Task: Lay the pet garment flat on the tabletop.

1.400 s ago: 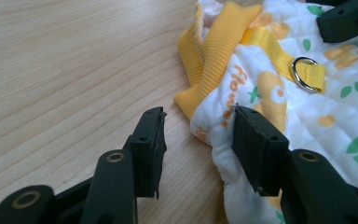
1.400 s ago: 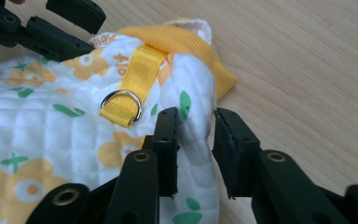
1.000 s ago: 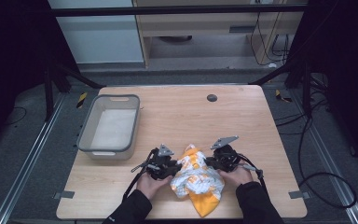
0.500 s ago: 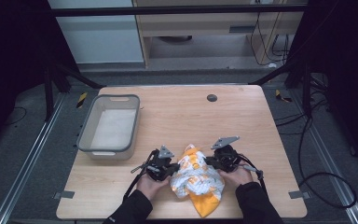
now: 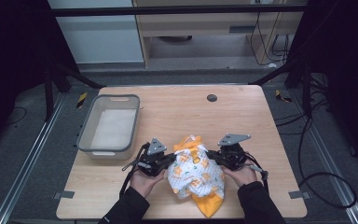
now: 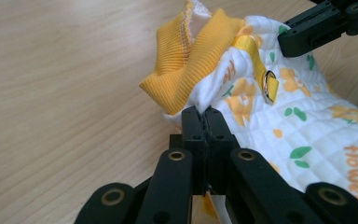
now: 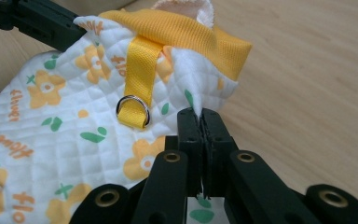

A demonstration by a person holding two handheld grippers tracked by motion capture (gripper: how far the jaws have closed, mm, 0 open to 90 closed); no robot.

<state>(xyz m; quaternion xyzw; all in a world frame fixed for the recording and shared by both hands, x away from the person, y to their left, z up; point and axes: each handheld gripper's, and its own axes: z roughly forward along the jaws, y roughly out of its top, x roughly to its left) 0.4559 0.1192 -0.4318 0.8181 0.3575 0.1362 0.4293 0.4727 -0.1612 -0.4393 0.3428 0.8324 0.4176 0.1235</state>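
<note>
Left gripper (image 6: 206,113) jaws just closing, now clamped on garment (image 5: 196,170) edge. Right gripper (image 7: 201,114) pinches opposite edge. Garment between hands at table (image 5: 177,107) near edge, right of bin (image 5: 85,135).

A wooden table (image 5: 177,109) carries a grey bin (image 5: 109,125) and a flower-print garment (image 5: 196,175)

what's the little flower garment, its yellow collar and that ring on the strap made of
Garment: looks like soft quilted cotton, matte, with a stitched diamond grid and printed flowers. Yellow collar: ribbed knit, fine parallel ridges. Strap: woven webbing, slight sheen. Ring: probably metal, silvery and shiny.
</note>
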